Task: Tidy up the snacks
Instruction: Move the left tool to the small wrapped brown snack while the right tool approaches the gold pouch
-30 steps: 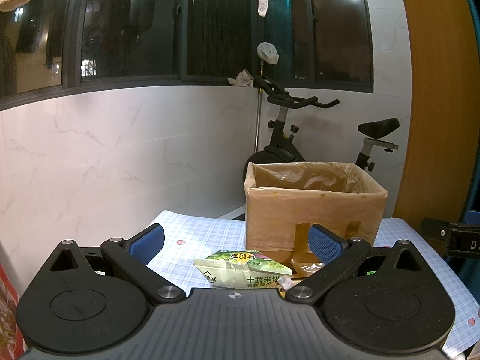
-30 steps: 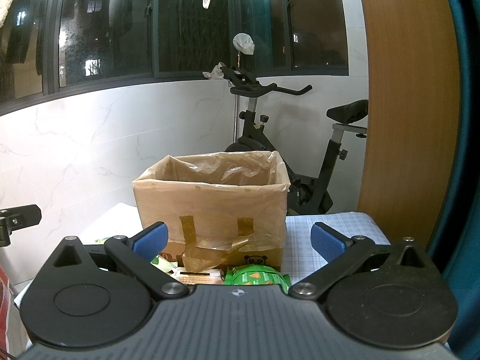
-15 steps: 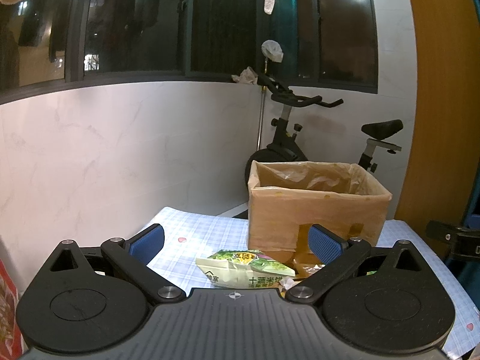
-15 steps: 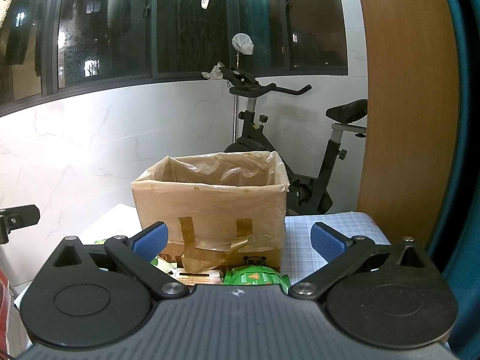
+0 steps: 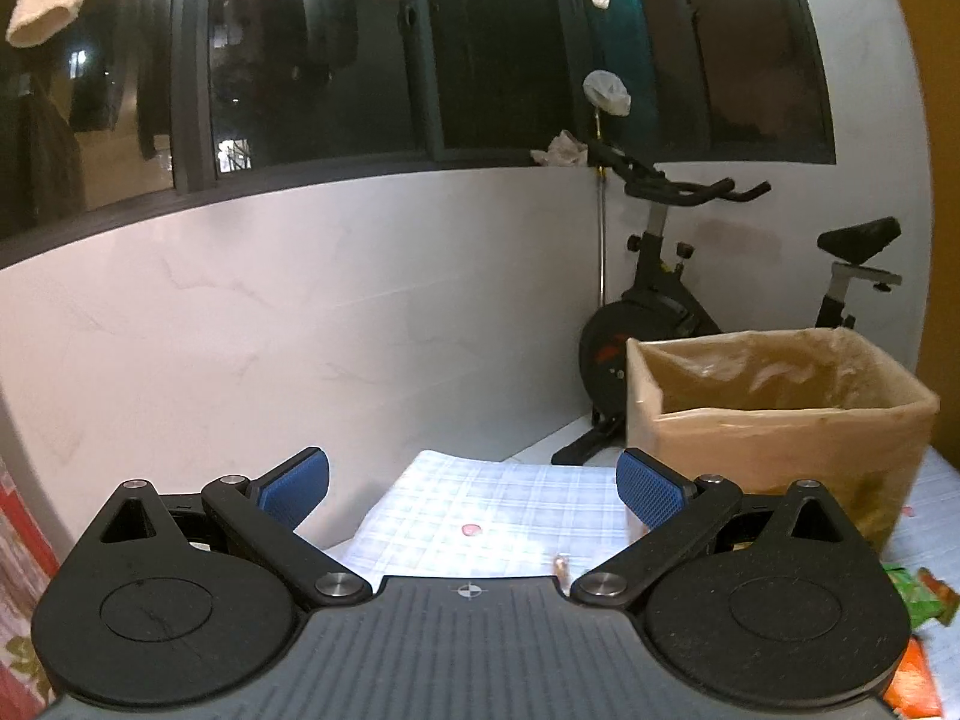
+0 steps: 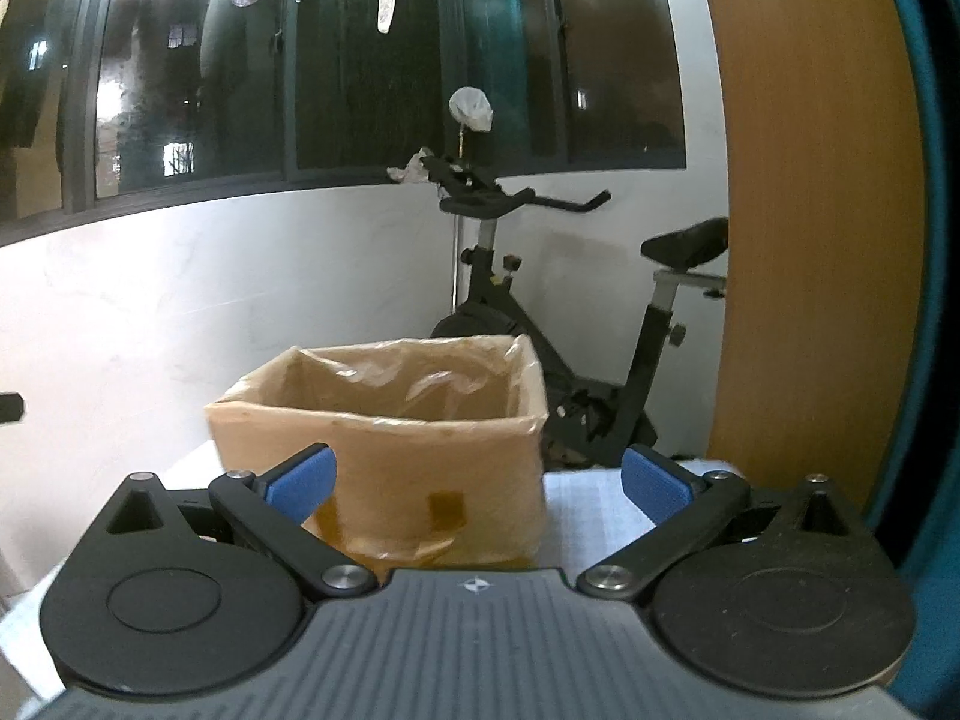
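On the cardboard box [image 6: 384,462], no legible writing shows.

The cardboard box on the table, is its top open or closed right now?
Open. The cardboard box stands upright with no flaps over its top; its plastic liner shows inside. Contents cannot be seen.

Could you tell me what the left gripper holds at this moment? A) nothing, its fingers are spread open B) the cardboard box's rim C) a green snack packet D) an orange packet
A: the left gripper is open, with only the checked tablecloth showing between its blue pads.
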`<state>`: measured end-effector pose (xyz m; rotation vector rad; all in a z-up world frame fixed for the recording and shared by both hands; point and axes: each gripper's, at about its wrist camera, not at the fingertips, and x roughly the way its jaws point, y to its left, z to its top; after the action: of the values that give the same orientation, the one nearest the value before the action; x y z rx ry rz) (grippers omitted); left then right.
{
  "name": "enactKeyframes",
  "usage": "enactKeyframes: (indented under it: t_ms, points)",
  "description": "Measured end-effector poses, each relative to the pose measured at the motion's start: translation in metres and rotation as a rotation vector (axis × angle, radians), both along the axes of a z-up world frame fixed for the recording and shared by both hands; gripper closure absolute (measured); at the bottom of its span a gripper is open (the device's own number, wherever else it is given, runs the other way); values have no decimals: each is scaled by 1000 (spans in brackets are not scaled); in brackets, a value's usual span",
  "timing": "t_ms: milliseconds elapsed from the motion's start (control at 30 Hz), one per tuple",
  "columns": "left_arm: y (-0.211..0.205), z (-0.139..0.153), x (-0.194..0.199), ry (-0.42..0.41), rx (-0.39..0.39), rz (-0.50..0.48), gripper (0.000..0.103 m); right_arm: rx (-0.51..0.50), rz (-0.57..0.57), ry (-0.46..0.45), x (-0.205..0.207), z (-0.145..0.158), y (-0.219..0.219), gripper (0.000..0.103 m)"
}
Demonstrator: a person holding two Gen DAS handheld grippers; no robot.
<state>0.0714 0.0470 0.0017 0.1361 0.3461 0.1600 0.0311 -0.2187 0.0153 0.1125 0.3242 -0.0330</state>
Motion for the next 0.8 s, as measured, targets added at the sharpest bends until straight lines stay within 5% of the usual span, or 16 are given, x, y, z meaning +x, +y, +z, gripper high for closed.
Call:
enactKeyframes:
  t_ms: [333,600,800]
  points:
    - [27,-27,53,80,-17,-9,0,44,-39,-16,38,-37,-13,0]
    - [61,-60,91,160,-177,-12,3,82,-104,50,51,-73,-29,0]
    - [65,-81,122,196,-203,-13,4,71,-124,103,55,-93,-35,0]
